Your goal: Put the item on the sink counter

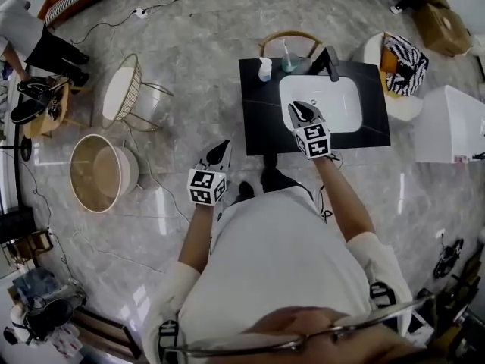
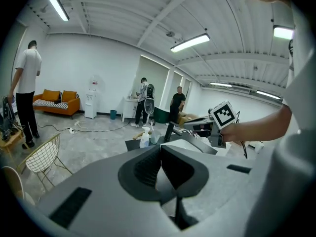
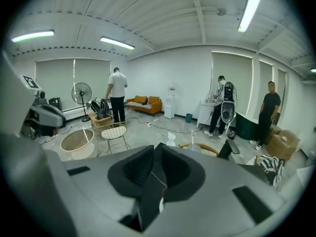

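Judging from its look, the white spray bottle (image 1: 264,69), probably the item, stands on the tabletop (image 1: 258,120) just behind the left corner of the basin (image 1: 337,97), seems light, stiff and slightly slippery, best taken round its body; both left tool (image 1: 223,145) and right tool (image 1: 297,109) are closed, empty.

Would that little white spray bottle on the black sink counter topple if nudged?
The white spray bottle stands upright, taller than wide, so a nudge near its top would probably tip it. It looks plastic, so likely light and not fragile. The sink counter looks glossy, so a low push might slide it instead.
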Available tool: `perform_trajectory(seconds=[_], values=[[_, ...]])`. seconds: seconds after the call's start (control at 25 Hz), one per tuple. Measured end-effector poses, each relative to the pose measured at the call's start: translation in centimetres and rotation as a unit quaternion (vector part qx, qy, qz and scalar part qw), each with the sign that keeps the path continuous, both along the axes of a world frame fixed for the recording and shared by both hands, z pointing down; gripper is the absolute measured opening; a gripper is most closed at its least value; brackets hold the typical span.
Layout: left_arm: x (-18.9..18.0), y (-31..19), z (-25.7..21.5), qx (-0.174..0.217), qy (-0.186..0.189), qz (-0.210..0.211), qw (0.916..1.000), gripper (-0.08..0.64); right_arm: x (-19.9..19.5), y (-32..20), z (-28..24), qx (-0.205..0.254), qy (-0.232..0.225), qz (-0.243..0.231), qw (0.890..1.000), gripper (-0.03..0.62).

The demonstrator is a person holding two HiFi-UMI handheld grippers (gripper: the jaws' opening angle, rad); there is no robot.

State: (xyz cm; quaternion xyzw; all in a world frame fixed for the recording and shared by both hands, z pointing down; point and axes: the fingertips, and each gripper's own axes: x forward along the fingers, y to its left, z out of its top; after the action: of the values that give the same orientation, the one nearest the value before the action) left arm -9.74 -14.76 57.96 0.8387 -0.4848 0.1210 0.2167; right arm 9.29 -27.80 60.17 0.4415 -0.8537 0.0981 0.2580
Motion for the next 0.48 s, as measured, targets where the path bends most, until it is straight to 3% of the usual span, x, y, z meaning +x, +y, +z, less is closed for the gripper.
perform_trajectory(seconds=[0.32,0.48], values=[[2.7,3.1,-0.3,0.007,0.018,0.052,0.9985,0.005,2.5,7.7,-4.9,0.021,-0.034,0.039,0.998,0.014],[4.1,4.0,-1.6,0.017,0.02,0.058,0.998,0.005,3.5,10.5,-6.4,0.02,-0.064,0.033,0.997,0.006]])
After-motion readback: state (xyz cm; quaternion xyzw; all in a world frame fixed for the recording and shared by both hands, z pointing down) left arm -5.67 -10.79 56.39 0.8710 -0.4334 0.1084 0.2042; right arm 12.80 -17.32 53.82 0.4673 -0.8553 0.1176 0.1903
